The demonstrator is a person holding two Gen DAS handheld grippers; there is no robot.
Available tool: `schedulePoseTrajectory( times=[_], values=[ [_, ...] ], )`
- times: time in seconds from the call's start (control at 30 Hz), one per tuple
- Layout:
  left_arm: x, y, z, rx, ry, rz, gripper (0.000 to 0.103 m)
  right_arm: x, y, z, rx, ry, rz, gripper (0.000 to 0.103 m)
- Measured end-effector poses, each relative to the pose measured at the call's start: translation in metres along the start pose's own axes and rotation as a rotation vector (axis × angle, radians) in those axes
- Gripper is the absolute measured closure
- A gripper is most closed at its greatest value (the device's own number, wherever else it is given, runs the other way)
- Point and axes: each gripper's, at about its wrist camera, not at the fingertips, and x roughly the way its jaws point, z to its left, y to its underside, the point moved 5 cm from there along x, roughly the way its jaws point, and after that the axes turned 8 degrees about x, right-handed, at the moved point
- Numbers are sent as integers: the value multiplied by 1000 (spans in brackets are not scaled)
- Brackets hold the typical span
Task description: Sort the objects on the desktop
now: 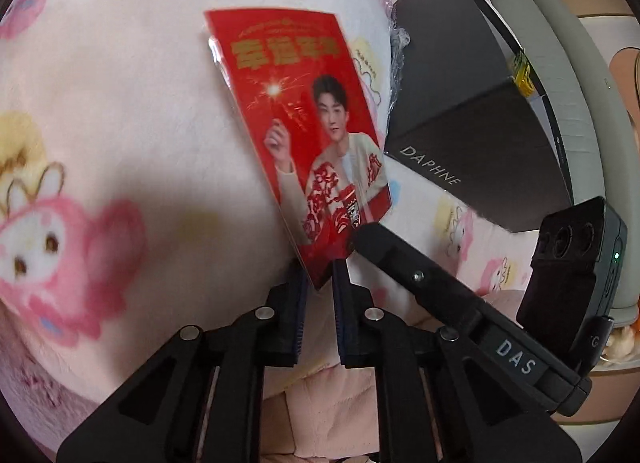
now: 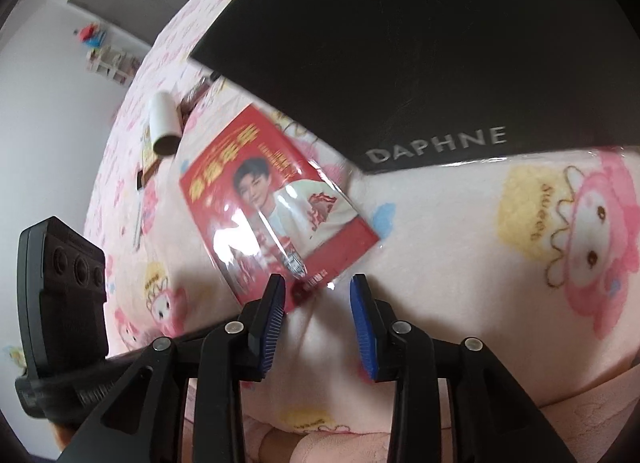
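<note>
Between the blue-ribbed pads of the left claw (image 1: pixel 320 279) the lower corner of a red card packet (image 1: pixel 298 135) is pinched, its jaws drawn narrow around it. The packet is glossy, sleeved in clear film, printed with gold characters and a person in a cream and red cardigan; it is seen raised at a tilt over the pink cartoon-print blanket (image 1: pixel 100 123) covering the surface. The right claw (image 2: pixel 318 295) is held wide, its left pad just at the packet's near edge, gripping nothing. Beyond both claws a black box (image 2: pixel 400 43) lettered DAPHNE is seen closed, its contents hidden. Farther off, left of the right claw, a white tube (image 2: pixel 163 125) lies beside blurred dark items that cannot be identified.
</note>
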Motion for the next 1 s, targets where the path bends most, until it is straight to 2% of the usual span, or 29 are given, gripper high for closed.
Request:
schedulePoseTrajectory(
  times=[0.1,0.2,0.27,0.33,0.5,0.6,0.67,0.73,0.8,0.9,1.0],
  values=[
    [-11,-3,3,-23,15,-46,72,-1,1,1,1,1,0,73],
    [-19,-8,11,-59,12,-97,72,-2,0,-4,25,2,2,73],
    [-21,-14,17,-86,-7,-128,74,0,1,-4,28,5,11,72],
    [-19,-18,20,-90,-32,-138,93,3,3,0,5,13,24,67],
    [-10,-13,2,-5,-39,-96,95,3,3,2,1,2,18,65],
    [-1,-5,-9,53,-54,-21,95,-4,0,-1,33,-12,-25,65],
    [-1,0,-13,62,-45,5,93,-9,-2,0,42,-24,-52,65],
    [-9,-2,-11,40,-37,-13,78,-14,-4,4,38,-49,-76,65],
    [-16,-8,-3,17,-72,-50,69,-17,-6,5,36,-36,-97,65],
    [-26,-19,9,-19,-124,-104,69,-13,-6,3,58,-4,-93,65],
    [-37,-29,21,-54,-176,-159,69,-9,-5,-10,65,17,-48,65]
  ],
)
